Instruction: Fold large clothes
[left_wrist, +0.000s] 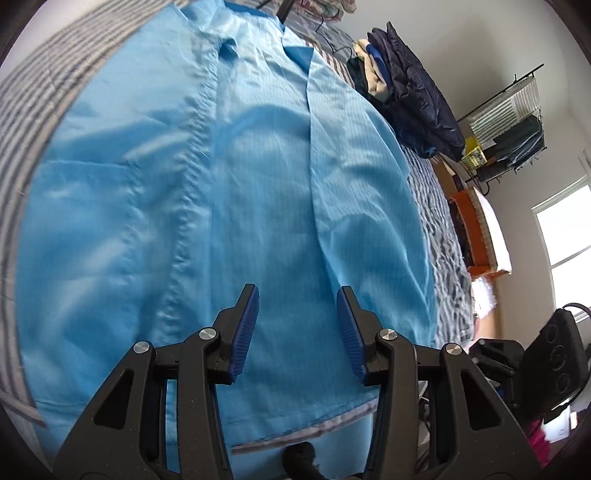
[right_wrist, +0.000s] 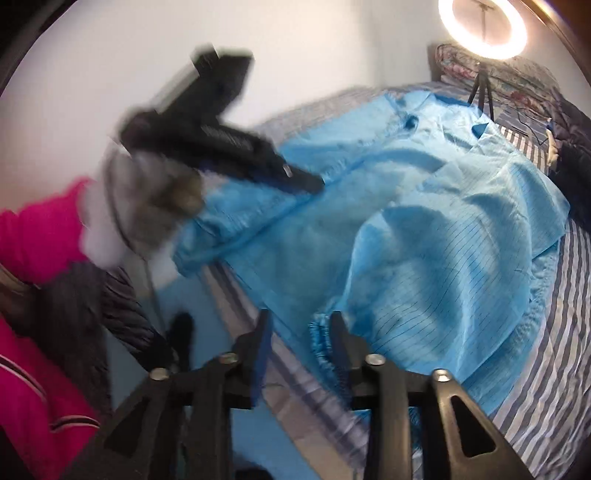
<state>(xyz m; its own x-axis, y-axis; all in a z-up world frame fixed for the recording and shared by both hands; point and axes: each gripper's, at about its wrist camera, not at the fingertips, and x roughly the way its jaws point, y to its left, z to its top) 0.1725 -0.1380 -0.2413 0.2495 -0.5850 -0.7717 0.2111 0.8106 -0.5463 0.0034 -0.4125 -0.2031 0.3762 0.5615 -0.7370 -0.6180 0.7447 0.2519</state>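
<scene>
Blue coat (left_wrist: 258, 184) lies on the bed (right_wrist: 546, 369); both claws, left (left_wrist: 297, 332) and right (right_wrist: 301, 354), apart and empty, should pinch the hem evenly

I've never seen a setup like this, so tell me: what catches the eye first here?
A big light-blue coat spread over a striped bed fills both views. A glowing ring lamp stands at the bed's far end. Beside the coat, dark clothes lie piled up.
</scene>
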